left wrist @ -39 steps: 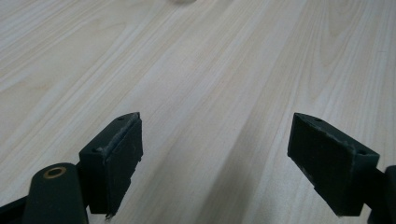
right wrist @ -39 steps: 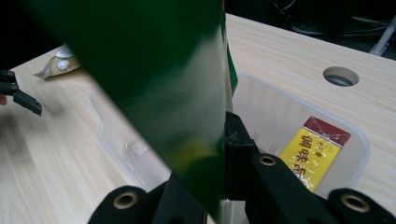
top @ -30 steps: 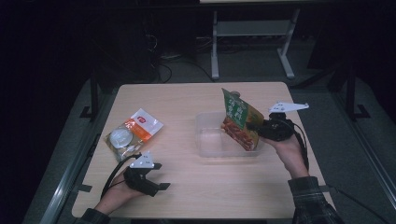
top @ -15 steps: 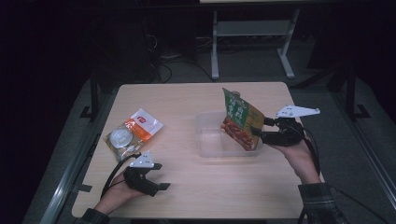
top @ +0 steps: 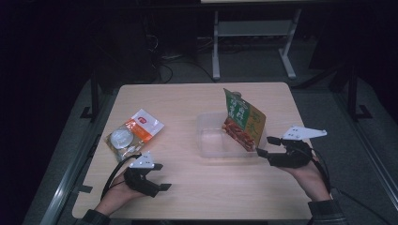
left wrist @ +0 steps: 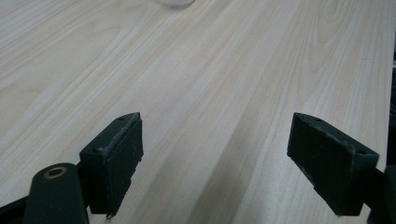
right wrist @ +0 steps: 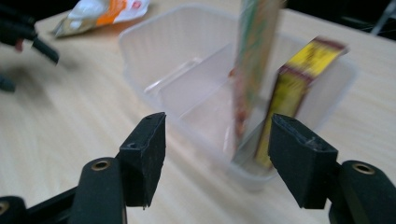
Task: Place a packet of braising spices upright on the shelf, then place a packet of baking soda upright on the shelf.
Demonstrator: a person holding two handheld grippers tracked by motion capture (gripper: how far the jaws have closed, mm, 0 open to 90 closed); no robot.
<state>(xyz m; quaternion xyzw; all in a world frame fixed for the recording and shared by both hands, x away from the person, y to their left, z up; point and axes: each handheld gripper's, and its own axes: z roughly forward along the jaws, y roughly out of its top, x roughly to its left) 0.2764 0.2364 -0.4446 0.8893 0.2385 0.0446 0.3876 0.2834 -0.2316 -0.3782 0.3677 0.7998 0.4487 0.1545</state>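
With the green snack bag standing in the clear plastic tub, the right gripper has its jaws spread, so packing the orange-white packet at the left seems next, for the left gripper, jaws also spread.

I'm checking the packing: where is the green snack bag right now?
In the high view, the green snack bag stands on edge in the right end of the clear plastic container, just ahead of the open right gripper.

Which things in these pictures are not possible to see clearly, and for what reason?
- Print on the green packet, high view: too small; right gripper view: blurred.
- Yellow packet behind it, right gripper view: blurred, its lower end behind the clear tub wall.
- Round white thing on the orange-and-white packet, high view: too small to identify.
- Pale object at the top edge, left gripper view: cut off.
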